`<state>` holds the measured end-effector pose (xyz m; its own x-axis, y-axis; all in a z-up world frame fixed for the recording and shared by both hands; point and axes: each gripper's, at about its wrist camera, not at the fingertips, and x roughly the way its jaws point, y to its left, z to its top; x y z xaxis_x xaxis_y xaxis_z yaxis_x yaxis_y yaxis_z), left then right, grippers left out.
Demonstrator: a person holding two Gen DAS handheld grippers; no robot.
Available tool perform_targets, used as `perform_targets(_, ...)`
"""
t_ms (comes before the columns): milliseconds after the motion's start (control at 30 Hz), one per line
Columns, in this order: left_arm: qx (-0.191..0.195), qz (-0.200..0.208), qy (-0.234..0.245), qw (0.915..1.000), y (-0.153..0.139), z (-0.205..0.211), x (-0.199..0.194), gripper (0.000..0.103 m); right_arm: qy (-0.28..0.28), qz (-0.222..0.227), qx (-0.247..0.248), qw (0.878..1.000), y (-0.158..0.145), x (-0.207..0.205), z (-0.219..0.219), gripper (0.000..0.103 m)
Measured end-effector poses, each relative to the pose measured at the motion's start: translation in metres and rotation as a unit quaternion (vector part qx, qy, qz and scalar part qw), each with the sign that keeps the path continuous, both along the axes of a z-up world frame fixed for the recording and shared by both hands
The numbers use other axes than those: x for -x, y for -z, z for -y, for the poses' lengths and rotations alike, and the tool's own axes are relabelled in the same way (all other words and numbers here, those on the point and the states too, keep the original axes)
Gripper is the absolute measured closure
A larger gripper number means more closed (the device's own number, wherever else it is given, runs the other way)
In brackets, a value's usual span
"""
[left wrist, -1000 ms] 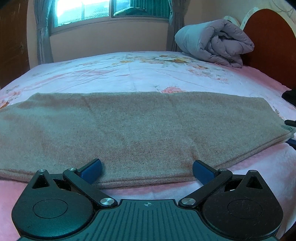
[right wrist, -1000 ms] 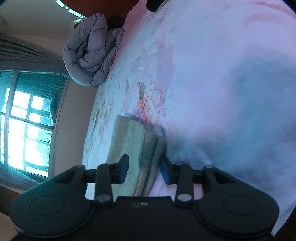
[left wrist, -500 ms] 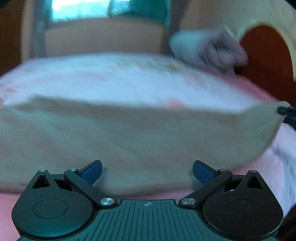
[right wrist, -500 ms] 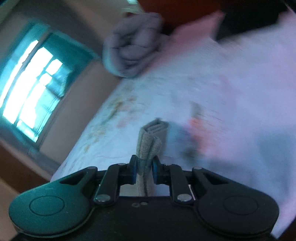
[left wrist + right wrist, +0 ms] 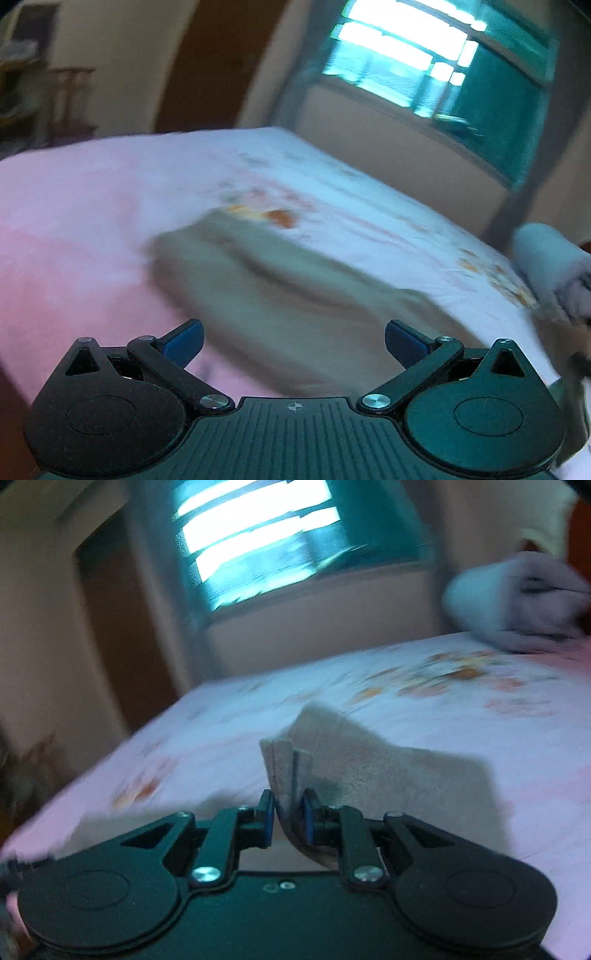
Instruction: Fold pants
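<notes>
Already you are partway into a fold, by the look of it: your right gripper (image 5: 288, 821) is clamped on one end of the pants (image 5: 388, 775), several layers of the cloth standing up between its blue pads (image 5: 308, 818), and that end is lifted off the bed (image 5: 480, 738). From the pinch the cloth runs away toward 2 o'clock and lies on the sheet. Your left gripper (image 5: 293, 341) is spread wide and holds nothing; in its view the pants (image 5: 280, 288) lie just ahead at 12 o'clock, blurred, with a raised ridge across them. What is left, I judge, is to carry the held end over onto the rest, lay it down and flatten it; how many folds remain you cannot tell from here.

The pants are a thick, felt-like tan-grey fabric with a matte nap, and their stacked edges look stiff enough to hold shape. The bed cover is smooth, pale pink and white with faint orange flowers. A soft, puffy grey quilt (image 5: 517, 602) sits rolled up at 2 o'clock.
</notes>
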<state>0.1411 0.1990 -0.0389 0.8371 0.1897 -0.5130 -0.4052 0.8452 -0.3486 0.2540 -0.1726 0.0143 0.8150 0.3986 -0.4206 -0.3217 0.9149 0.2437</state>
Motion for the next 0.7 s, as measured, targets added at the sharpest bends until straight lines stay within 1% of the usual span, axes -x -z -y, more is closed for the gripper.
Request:
perform_targets(33,0.007,-0.005,-0.006,0.9999,0.005,-0.01,0.007,0.0,-0.033,-0.015,0.023,0.999,0.016,-0.001,-0.029,0.093)
perform_targets(67,0.012,-0.006,-0.011,0.9998,0.012,-0.016,0.011,0.0,-0.064,-0.037,0.043,0.996,0.03,-0.002,-0.051,0.087)
perform_targets(100,0.017,-0.011,-0.016,0.9997,0.018,-0.021,0.015,0.0,-0.104,-0.076,0.079,0.989,0.049,-0.003,-0.077,0.081)
perform_targets(133,0.021,-0.016,-0.019,0.9995,0.022,-0.024,0.016,0.0,-0.121,-0.102,0.146,0.977,0.066,0.001,-0.1,0.082)
perform_targets(167,0.027,-0.016,-0.018,0.9993,0.024,-0.026,0.017,0.0,-0.109,-0.076,0.164,0.977,0.064,0.01,-0.105,0.079)
perform_targets(200,0.033,-0.01,-0.013,0.9993,0.025,-0.026,0.019,0.0,-0.103,-0.047,0.146,0.983,0.056,0.02,-0.097,0.078)
perform_targets(233,0.038,-0.001,-0.003,0.9993,0.025,-0.022,0.019,0.0,-0.101,-0.026,0.113,0.988,0.046,0.027,-0.083,0.077)
perform_targets(267,0.047,0.006,0.014,0.9988,0.024,-0.019,0.014,0.0,-0.098,-0.019,0.092,0.991,0.038,0.028,-0.071,0.076)
perform_targets(300,0.054,0.011,0.036,0.9978,0.024,-0.011,0.007,0.0,-0.083,-0.015,0.075,0.994,0.03,0.029,-0.054,0.076)
perform_targets(367,0.067,0.022,0.085,0.9938,0.021,0.011,-0.008,0.0,-0.034,-0.011,0.042,0.999,0.016,0.026,-0.016,0.076)
perform_targets(400,0.076,0.028,0.116,0.9899,0.02,0.026,-0.018,0.0,-0.011,-0.013,0.022,1.0,0.011,0.023,0.004,0.076)
perform_targets(433,0.087,0.032,0.148,0.9847,0.019,0.044,-0.03,0.0,0.02,-0.017,-0.002,1.0,0.006,0.02,0.027,0.074)
perform_targets(500,0.098,0.034,0.194,0.9756,0.019,0.075,-0.049,0.0,0.065,-0.024,-0.016,0.997,0.002,0.019,0.059,0.073)
perform_targets(533,0.102,0.029,0.21,0.9719,0.02,0.089,-0.059,0.0,0.086,-0.026,-0.022,0.996,0.0,0.02,0.075,0.072)
perform_targets(567,0.106,0.019,0.222,0.9691,0.022,0.101,-0.068,0.0,0.095,-0.027,-0.029,0.995,0.001,0.024,0.085,0.071)
perform_targets(633,0.115,0.003,0.225,0.9675,0.026,0.118,-0.082,0.0,0.112,-0.031,-0.046,0.992,0.006,0.033,0.106,0.067)
perform_targets(667,0.129,0.009,0.229,0.9648,0.027,0.122,-0.084,0.008,0.118,-0.031,-0.047,0.991,0.011,0.04,0.111,0.064)
perform_targets(700,0.132,0.012,0.232,0.9638,0.027,0.127,-0.086,0.016,0.123,-0.03,-0.048,0.991,0.015,0.044,0.115,0.063)
